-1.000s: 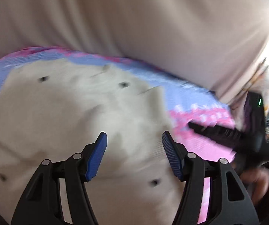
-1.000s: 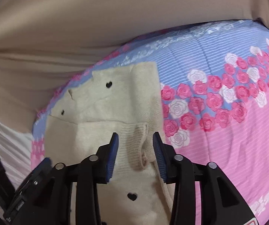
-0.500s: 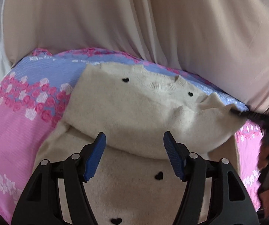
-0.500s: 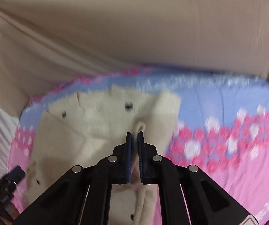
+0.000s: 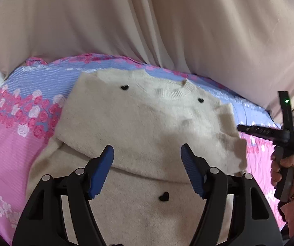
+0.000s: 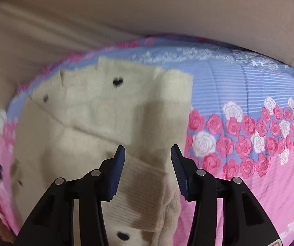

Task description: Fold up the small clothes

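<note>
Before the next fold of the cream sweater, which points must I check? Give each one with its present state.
1. Left claw free of cloth: ok, jaws opening, nothing between them.
2. Right claw free of cloth: ok, jaws opening above the ribbed cuff.
3. Cream sweater fully on the floral sheet: ok.
4. Sleeves folded across the body: ok.
5. Right edge lies neat: not ok, a ragged corner sticks out.
6. Bottom hem flat: cannot tell, hidden.

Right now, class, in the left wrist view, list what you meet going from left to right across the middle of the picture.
Flowered bedsheet → cream sweater → right gripper → hand holding it.
</note>
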### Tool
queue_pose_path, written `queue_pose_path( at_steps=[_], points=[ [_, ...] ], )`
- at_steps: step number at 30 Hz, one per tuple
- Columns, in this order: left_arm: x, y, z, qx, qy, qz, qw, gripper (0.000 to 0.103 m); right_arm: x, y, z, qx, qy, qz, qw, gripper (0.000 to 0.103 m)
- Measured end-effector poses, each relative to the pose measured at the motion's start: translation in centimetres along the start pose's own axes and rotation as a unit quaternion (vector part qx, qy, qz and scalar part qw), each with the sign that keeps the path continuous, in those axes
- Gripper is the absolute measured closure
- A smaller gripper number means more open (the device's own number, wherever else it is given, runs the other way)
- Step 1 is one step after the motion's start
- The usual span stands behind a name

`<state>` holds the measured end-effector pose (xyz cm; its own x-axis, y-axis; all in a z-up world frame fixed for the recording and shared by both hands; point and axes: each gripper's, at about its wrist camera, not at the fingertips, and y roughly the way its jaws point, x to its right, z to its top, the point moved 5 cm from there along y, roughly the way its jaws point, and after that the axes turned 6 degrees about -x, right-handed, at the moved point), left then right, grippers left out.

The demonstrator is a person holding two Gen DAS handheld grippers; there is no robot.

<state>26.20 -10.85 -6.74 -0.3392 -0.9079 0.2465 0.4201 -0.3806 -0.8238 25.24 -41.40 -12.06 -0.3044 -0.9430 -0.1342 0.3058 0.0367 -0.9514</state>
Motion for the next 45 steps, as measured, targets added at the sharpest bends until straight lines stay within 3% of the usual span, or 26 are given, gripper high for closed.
queue_pose_path(
  at_steps=[1,2,9,11,12,14,15,16,18,23,25,27,28,31,34,36,39,41,43,45],
  points=[
    [0.3,0.1,0.0,-0.002,0.002,-0.002,1.0,0.038,-0.3,0.8,-0.7,-0.015,-0.01,-0.016,1.0,0.068],
    [0.5,0.0,0.0,0.0,0.003,-0.003,1.0,0.038,-0.4,1.3,-1.4,-0.024,-0.016,-0.021,0.999,0.09],
    [0.7,-0.1,-0.3,0.0,-0.003,-0.009,1.0,0.037,-1.3,-0.9,-3.0,-0.005,-0.038,-0.001,0.999,0.089],
    [0.5,0.1,-0.4,-0.005,-0.009,-0.014,0.9999,0.037,-1.5,-0.5,-3.6,-0.016,-0.05,0.0,0.999,0.078],
    [0.5,0.1,-0.4,-0.005,-0.011,-0.013,0.9998,0.037,-1.4,-0.1,-3.9,-0.018,-0.055,-0.008,0.998,0.079],
    [0.5,-0.1,-0.4,-0.002,-0.01,-0.015,0.9998,0.038,-0.9,0.6,-4.2,-0.027,-0.049,-0.002,0.998,0.085],
    [0.6,-0.3,-0.4,0.001,-0.008,-0.012,0.9999,0.037,-0.9,0.7,-4.4,-0.028,-0.045,0.004,0.999,0.096],
    [0.5,-0.3,-0.3,0.002,-0.007,-0.012,0.9999,0.037,-0.9,0.5,-4.3,-0.022,-0.042,0.015,0.999,0.097],
    [0.3,-0.5,-0.3,0.003,-0.009,-0.009,0.9999,0.037,-1.2,-0.7,-3.4,-0.003,-0.043,0.031,0.999,0.097],
    [0.0,-1.0,0.3,0.013,-0.01,-0.007,0.9998,0.037,-2.0,-9.4,3.6,0.124,-0.058,0.059,0.989,0.097],
    [0.1,-1.3,0.6,0.021,-0.009,-0.007,0.9997,0.037,-1.5,-11.0,5.7,0.148,-0.056,0.061,0.986,0.097],
    [0.2,-1.3,0.7,0.022,-0.008,-0.006,0.9997,0.037,-0.3,-8.4,6.0,0.118,-0.051,0.046,0.991,0.096],
    [0.2,-1.2,0.7,0.022,-0.008,-0.003,0.9997,0.037,0.9,-4.4,5.2,0.06,-0.044,0.03,0.997,0.096],
    [-0.4,-0.4,0.7,0.013,-0.017,0.006,0.9997,0.037,3.7,2.4,2.1,-0.027,-0.003,-0.015,1.0,0.095],
    [-2.0,0.1,2.2,0.02,-0.039,0.009,0.999,0.037,3.2,0.2,1.5,0.024,0.016,-0.007,1.0,0.088],
    [-3.6,1.0,4.6,0.029,-0.047,0.02,0.9983,0.036,2.8,-1.1,1.7,0.039,0.017,-0.005,0.999,0.076],
    [-6.3,4.1,8.0,0.022,-0.071,0.033,0.9967,0.036,1.7,-2.3,1.8,0.055,0.015,-0.013,0.998,0.075],
    [-8.1,7.3,9.6,-0.007,-0.08,0.047,0.9957,0.037,0.4,-3.6,1.9,0.075,0.005,-0.012,0.997,0.076],
    [-9.7,10.5,10.2,-0.032,-0.064,0.093,0.9931,0.038,-0.3,-3.4,2.0,0.071,0.0,0.019,0.997,0.079],
    [-11.1,12.8,9.8,-0.058,-0.056,0.127,0.9887,0.038,-0.4,-0.6,1.7,0.023,-0.011,0.015,1.0,0.083]
  ],
)
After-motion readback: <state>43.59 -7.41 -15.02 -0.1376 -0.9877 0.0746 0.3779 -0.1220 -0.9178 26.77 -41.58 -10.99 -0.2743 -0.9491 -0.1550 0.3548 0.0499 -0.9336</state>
